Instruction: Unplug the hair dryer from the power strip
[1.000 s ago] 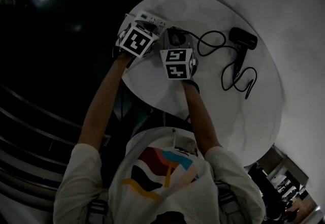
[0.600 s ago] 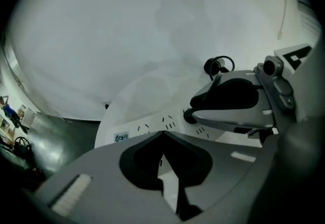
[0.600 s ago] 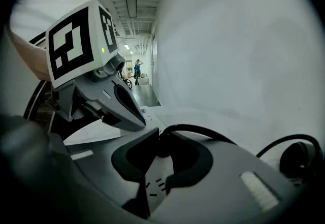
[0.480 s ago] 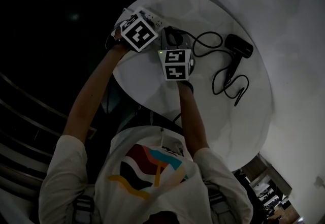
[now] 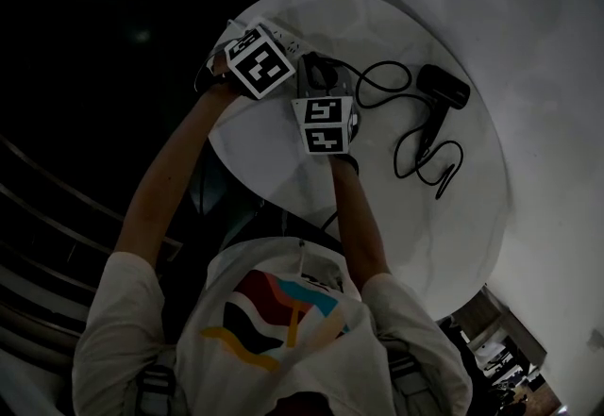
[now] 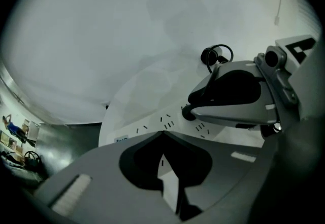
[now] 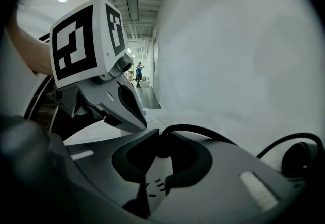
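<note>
Black plug [image 7: 160, 151], mostly hidden, clamped by just-closing right fingers [image 7: 223, 164]; left fingers [image 6: 101, 167] pressed together.

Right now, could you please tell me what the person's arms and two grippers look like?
The left gripper and right gripper are grey moulded plastic with dark-lined jaws. Each carries a white cube with black square markers: left cube, right cube. The person wears a white short-sleeved T-shirt with a multicoloured print.
</note>
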